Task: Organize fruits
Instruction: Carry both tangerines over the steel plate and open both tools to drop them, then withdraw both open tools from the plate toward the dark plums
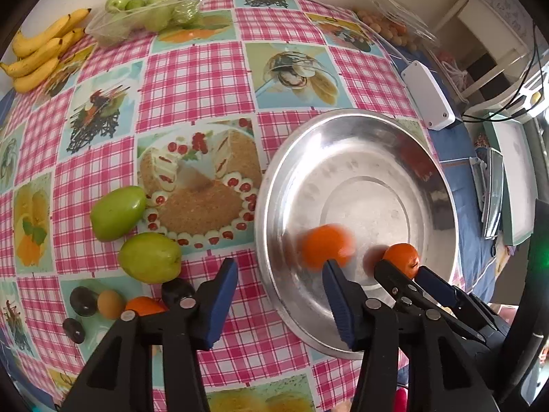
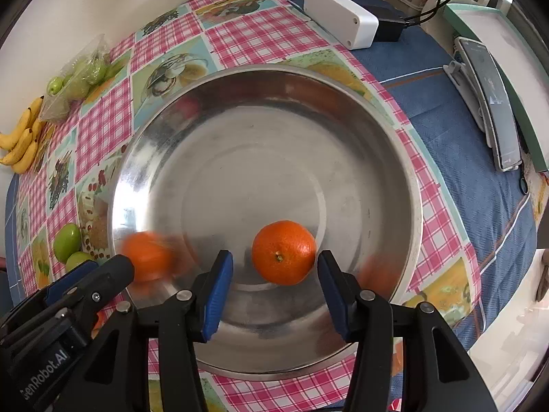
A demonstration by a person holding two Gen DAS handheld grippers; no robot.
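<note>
Mandarins lie loose below your two opened grippers, left gripper (image 1: 279, 304) and right gripper (image 2: 274, 295): blurred mandarin (image 2: 147, 255) may roll over the steel bowl (image 2: 343, 79) rim.

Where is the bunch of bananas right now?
In both views, the bananas lie at the table's far left edge, beside the bag of green fruit.
</note>
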